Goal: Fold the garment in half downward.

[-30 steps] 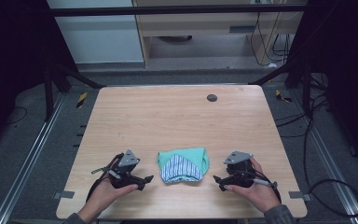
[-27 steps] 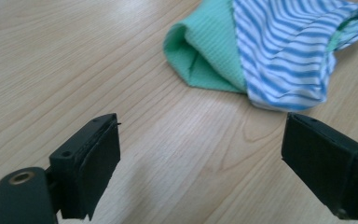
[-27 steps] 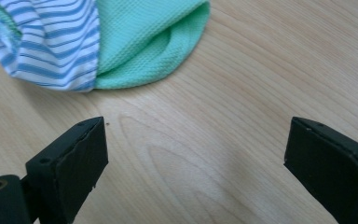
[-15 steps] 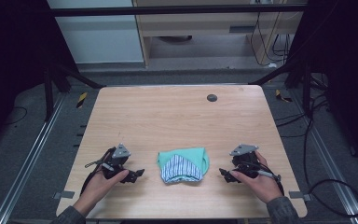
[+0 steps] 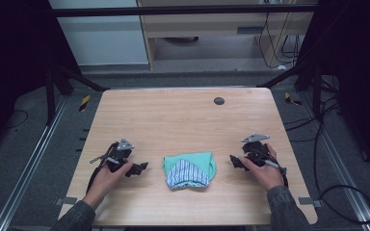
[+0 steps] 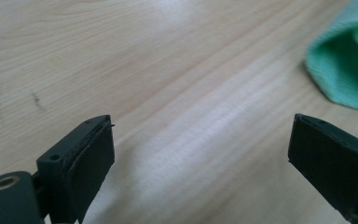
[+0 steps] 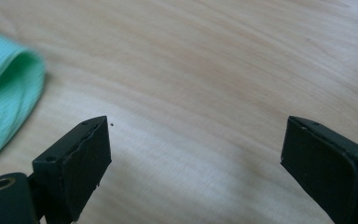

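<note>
In the high view, a small folded cloth [image 5: 189, 170] lies low in the middle of the frame, on the wooden table [image 5: 183, 120]. It is green with a striped part on top. The left gripper [image 5: 139, 168] is at the lower left and the right gripper [image 5: 233, 161] at the lower right. A second ago both grippers sat right beside the cloth. Now they have pulled apart, and bare wood shows on each side. The cloth has kept its shape. I think the folding is done and the hands are letting it be. A small dark round spot [image 5: 218, 100] sits near the top of the table.

In the left gripper view, the jaws stand wide apart with nothing but wood between them. The green cloth [image 6: 345, 70] is in the upper right corner, away from the jaws.

In the right gripper view, the jaws are also spread wide and hold nothing. The cloth [image 7: 4, 98] peeks in at the left edge, near the left jaw but not touching it.
</note>
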The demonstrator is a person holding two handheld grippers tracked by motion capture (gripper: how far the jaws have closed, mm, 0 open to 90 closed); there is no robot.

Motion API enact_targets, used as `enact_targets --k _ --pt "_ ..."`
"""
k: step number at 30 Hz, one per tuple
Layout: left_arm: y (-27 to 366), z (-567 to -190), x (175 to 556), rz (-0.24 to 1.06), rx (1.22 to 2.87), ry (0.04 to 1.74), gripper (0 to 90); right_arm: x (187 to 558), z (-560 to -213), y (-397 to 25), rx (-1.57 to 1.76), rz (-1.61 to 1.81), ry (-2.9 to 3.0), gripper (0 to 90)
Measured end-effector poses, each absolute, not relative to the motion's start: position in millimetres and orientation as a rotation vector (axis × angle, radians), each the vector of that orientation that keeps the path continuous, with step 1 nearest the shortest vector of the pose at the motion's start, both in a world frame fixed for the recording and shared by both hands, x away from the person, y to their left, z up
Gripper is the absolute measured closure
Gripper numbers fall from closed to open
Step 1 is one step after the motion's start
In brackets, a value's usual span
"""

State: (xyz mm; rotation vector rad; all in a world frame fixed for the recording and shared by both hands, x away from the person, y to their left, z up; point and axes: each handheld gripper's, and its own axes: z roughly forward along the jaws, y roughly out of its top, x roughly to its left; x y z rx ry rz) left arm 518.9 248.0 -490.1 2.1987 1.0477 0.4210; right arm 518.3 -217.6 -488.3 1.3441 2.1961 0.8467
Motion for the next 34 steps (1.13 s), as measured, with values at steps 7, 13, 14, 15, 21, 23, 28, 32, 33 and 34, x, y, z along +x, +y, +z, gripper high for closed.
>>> enact_targets --k 7,13,14,15,21,23,28,32,33,34 --pt "258 -497 533 0.488 2.148 1.124 7.0 535 -492 -227 1.447 0.875 2.082 8.2" --pt "265 -501 537 0.483 2.120 1.163 6.9 539 -496 -230 1.485 0.873 2.067 7.6" --pt "266 -502 537 0.480 2.114 1.170 6.9 539 -497 -229 1.491 0.862 2.070 7.6" --pt "268 -504 538 0.486 2.103 1.176 6.7 540 -500 -229 1.495 0.835 2.074 7.6" --pt "266 -506 538 0.515 2.102 1.169 5.3 543 -504 -228 1.519 0.814 2.057 7.9" --pt "264 -508 539 0.523 2.095 1.170 3.3 544 -506 -227 1.532 0.823 2.045 7.7" --pt "263 -508 539 0.527 2.096 1.177 2.1 543 -512 -222 1.516 0.863 1.993 3.7" --pt "260 -508 539 0.541 2.086 1.225 0.0 541 -512 -220 1.563 0.847 1.957 2.7" --pt "260 -508 539 0.540 2.085 1.225 0.0 540 -512 -220 1.570 0.843 1.949 2.4" --pt "260 -508 539 0.540 2.085 1.225 0.0 540 -512 -220 1.570 0.843 1.949 2.4"
